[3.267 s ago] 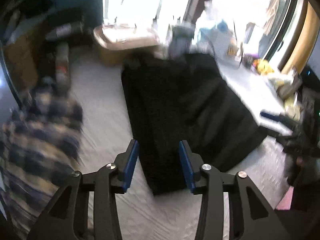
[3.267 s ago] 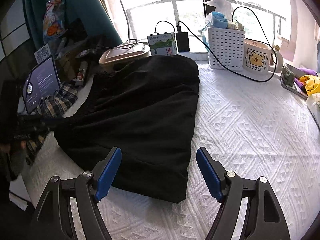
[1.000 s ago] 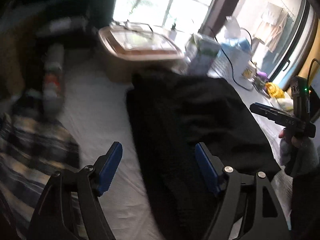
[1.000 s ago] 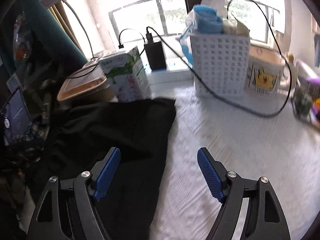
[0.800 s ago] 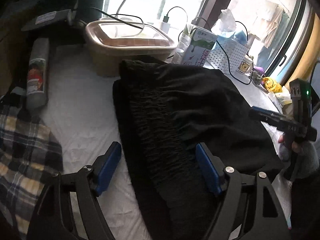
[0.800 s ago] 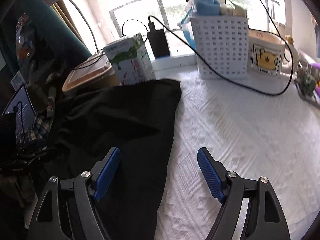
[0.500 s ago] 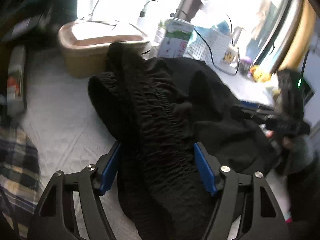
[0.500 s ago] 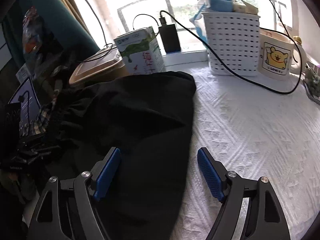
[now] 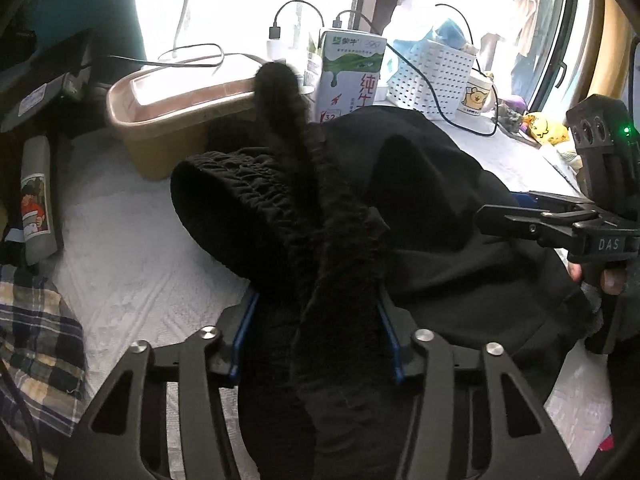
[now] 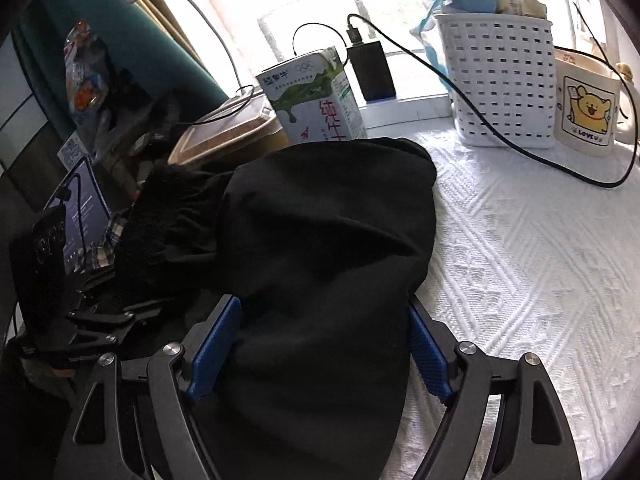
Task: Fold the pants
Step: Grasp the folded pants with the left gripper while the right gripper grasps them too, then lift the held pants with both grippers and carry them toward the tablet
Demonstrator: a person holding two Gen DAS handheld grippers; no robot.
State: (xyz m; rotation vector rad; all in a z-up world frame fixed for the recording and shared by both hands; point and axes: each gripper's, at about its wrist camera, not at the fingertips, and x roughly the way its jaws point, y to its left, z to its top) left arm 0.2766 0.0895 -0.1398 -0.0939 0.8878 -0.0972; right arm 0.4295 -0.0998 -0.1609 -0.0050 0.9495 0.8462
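The black pants lie bunched on the white textured cloth. My left gripper is closing on the elastic waistband, which rises between its blue pads and curls up toward the window. My right gripper straddles a thick fold of the pants; its blue pads stand wide apart with fabric between them. The right gripper also shows at the right of the left wrist view, side-on. The left gripper shows at the left edge of the right wrist view.
Behind the pants stand a brown lidded box, a milk carton, a white basket with cables, and a bear mug. A plaid garment lies at the left. A phone screen glows beyond the pants.
Both grippers moved forward onto the pants. The left jaws narrowed around the waistband and lifted it; the cloth bunched up from flat. The right gripper took a fold between its pads.
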